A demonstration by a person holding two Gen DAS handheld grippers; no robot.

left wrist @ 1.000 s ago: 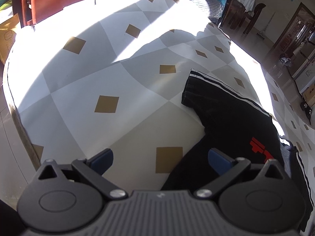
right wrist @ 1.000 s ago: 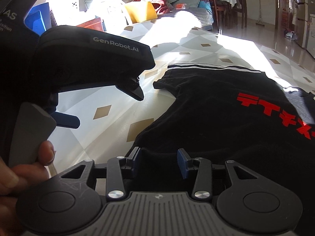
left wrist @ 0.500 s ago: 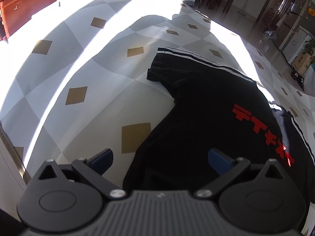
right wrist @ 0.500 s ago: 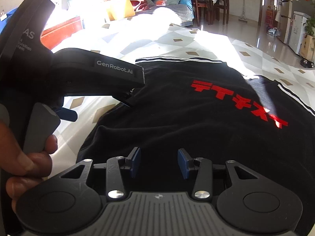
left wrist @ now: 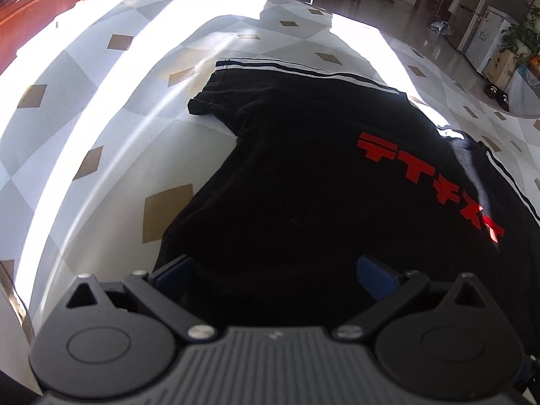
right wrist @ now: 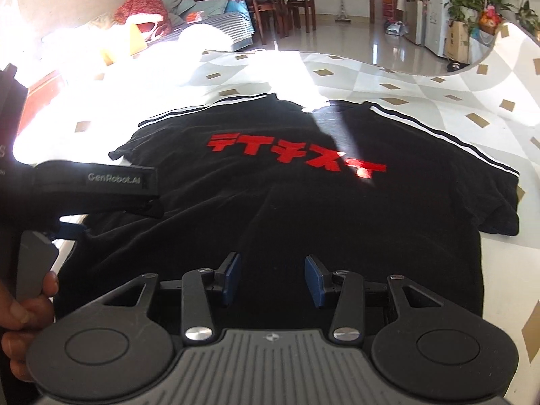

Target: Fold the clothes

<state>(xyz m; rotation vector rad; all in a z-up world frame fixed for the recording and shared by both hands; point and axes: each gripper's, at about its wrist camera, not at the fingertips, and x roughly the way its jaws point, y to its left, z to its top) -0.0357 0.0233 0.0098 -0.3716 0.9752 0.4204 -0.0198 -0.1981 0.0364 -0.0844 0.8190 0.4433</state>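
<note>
Low over the black T-shirt, left gripper wide apart, right gripper partly apart, both empty.

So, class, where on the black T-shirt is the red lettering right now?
The red lettering runs across the chest of the black T-shirt, lying flat on the diamond-patterned tablecloth; in the right wrist view it sits centre, ahead of the right gripper.
</note>
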